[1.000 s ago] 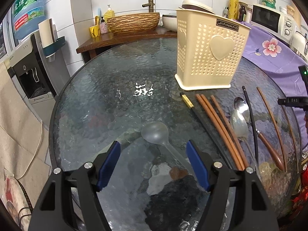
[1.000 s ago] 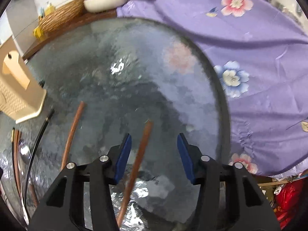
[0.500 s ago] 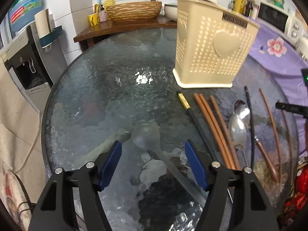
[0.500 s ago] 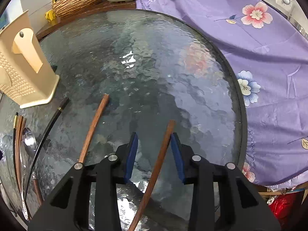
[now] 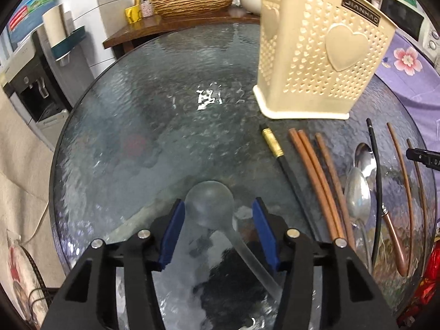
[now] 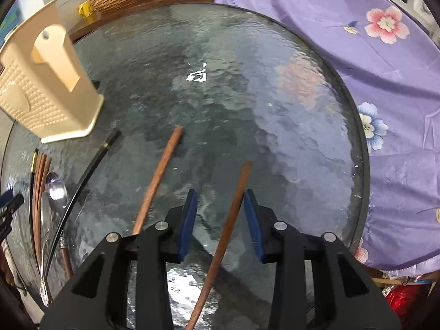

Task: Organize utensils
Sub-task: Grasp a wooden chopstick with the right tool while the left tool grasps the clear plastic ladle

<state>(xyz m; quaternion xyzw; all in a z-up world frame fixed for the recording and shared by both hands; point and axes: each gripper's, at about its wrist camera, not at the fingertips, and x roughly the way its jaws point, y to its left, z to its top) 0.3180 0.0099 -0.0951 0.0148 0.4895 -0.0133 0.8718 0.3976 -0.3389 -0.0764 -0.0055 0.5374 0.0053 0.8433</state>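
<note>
The left gripper (image 5: 217, 229) is seen with its jaws just closing around the bowl of a translucent spoon (image 5: 210, 205) lying on the glass counter (image 5: 137, 137); the left pad looks to be at the bowl's edge, a gap shows on the right, so no firm pinch can be read. The spoon's handle is lost under the gripper body. The right gripper (image 6: 220, 221) is spread partway, and a brown chopstick (image 6: 233, 206) lies between its blue pads close against the right one; actual contact cannot be made out, and its lower end is cut off at the frame edge. A 2nd brown chopstick (image 6: 158, 176) lies just left, outside the jaws. Beside the cream utensil holder (image 5: 316, 55), more chopsticks (image 5: 313, 176) and 2 metal spoons (image 5: 357, 189) are laid out, their near ends blurred.
</note>
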